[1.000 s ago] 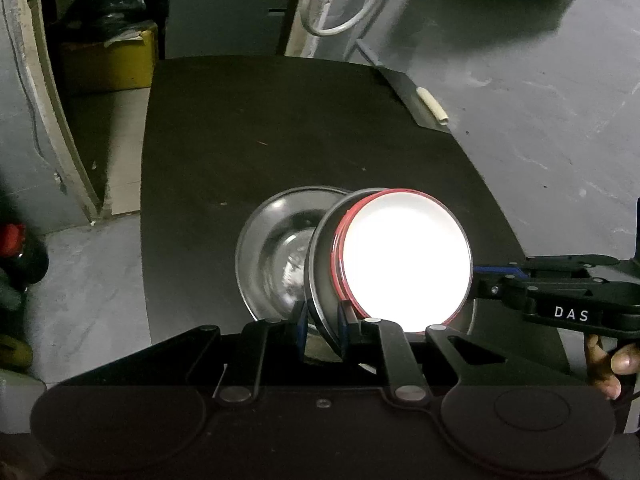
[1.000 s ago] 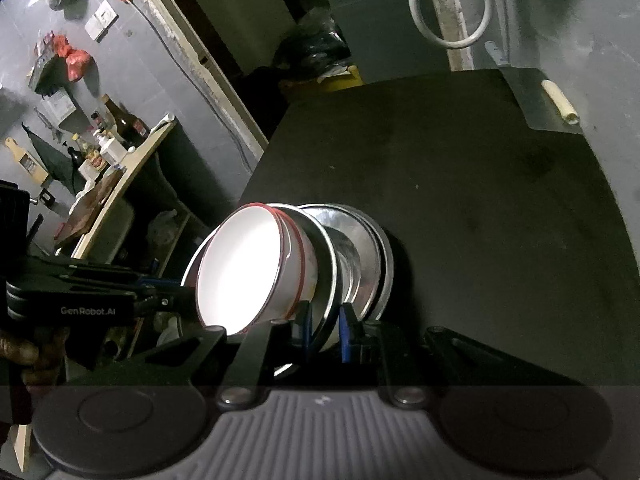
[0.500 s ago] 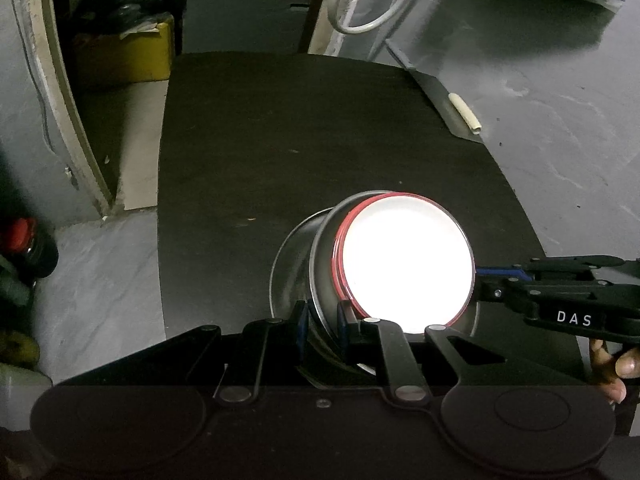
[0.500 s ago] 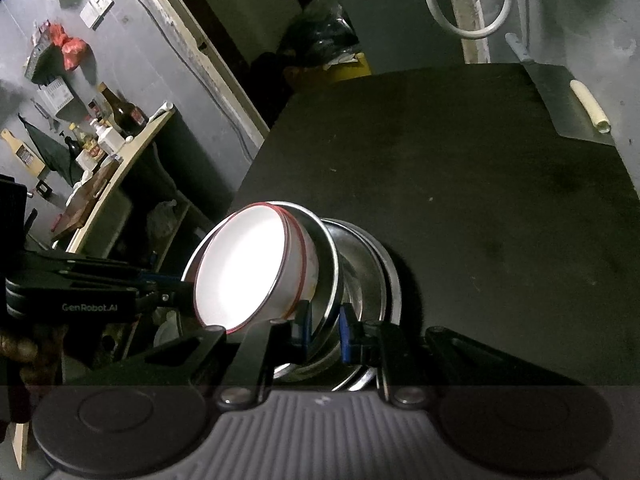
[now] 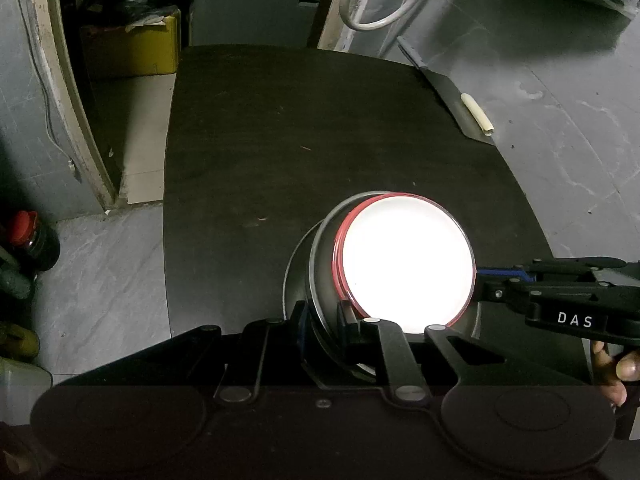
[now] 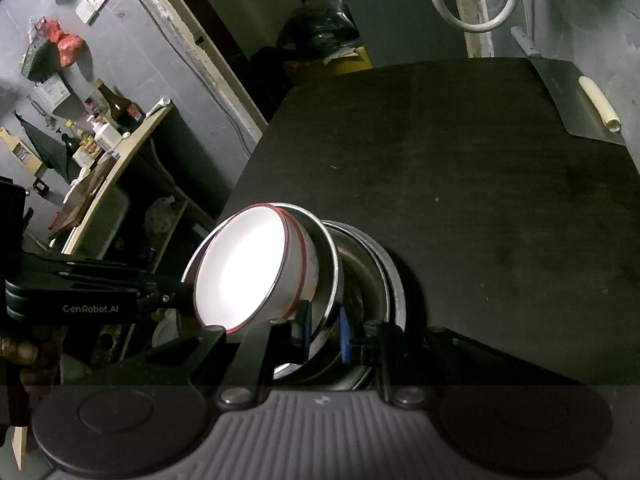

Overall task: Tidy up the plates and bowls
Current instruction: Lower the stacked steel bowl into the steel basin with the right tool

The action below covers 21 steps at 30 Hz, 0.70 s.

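Left gripper (image 5: 324, 320): its jaws were clenched on the near rim of a steel bowl (image 5: 320, 272), at about six o'clock in its own view; the rim ran between the two pads.
Right gripper (image 6: 322, 332): pinched tight on the opposite edge of the same steel bowl (image 6: 330, 276); in the left wrist view it reached in from three o'clock (image 5: 486, 280), a hand (image 5: 612, 372) behind it.
White bowl (image 5: 404, 260): red-rimmed, nested inside the steel bowl; its inside was washed out by glare, so no detail could be told.
Which way they faced: both bowls were tipped, mouths turned towards the left gripper's side rather than straight up; from the right wrist view the white bowl (image 6: 244, 272) opened towards nine o'clock.
Long axis: round pieces, so none to speak of; the line from one gripper to the other ran across the rim.
Lower steel dish (image 6: 384, 280): lay on the table under the tilted pair, showing at three o'clock of them; whether they touched I could not tell.
Table (image 5: 280, 140): dark top, the stack near its front edge.
Cleaver (image 5: 456, 96): lay at the table's far right corner, at one o'clock, with a pale roll (image 5: 476, 114) on its blade.
Farther off: a yellow box (image 5: 132, 48) at eleven o'clock, a white hose (image 5: 384, 0) at twelve.
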Each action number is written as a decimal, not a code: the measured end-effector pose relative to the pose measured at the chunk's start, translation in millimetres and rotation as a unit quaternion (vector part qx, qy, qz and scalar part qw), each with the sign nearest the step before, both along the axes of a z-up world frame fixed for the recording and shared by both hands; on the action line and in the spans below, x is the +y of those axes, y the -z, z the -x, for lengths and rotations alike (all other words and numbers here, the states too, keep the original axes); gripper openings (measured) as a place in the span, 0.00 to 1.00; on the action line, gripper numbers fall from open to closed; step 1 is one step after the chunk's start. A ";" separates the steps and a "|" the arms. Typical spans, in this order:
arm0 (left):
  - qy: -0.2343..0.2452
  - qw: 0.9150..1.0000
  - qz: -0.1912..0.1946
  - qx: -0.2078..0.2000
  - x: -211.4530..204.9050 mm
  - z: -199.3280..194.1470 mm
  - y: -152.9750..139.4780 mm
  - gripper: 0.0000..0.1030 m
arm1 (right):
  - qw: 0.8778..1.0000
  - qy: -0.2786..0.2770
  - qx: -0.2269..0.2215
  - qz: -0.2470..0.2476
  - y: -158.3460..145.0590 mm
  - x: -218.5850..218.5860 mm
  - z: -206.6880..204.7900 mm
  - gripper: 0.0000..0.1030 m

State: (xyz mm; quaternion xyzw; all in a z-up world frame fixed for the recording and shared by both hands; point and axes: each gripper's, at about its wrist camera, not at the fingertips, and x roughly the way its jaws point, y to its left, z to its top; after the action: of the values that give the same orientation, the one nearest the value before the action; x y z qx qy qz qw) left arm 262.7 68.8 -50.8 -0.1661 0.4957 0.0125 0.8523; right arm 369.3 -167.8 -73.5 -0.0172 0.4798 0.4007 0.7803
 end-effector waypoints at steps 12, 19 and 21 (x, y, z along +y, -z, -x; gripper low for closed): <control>-0.001 1.000 -0.001 0.007 -0.4 -1.8 3.6 0.15 | 1.000 0.002 0.003 0.002 1.6 2.2 2.1 0.16; -0.002 1.000 -0.002 0.011 -1.1 -4.6 5.2 0.15 | 1.000 0.006 0.007 0.003 4.4 4.2 3.0 0.16; -0.003 1.000 -0.001 0.012 -0.9 -5.0 6.4 0.15 | 1.000 0.006 0.008 0.003 4.7 4.3 1.9 0.16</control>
State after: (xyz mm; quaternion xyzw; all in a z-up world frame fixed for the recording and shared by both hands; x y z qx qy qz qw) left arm 267.7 67.9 -57.1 -0.1662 0.5056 0.0176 0.8464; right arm 367.4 -163.5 -78.3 -0.0135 0.4872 0.3943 0.7791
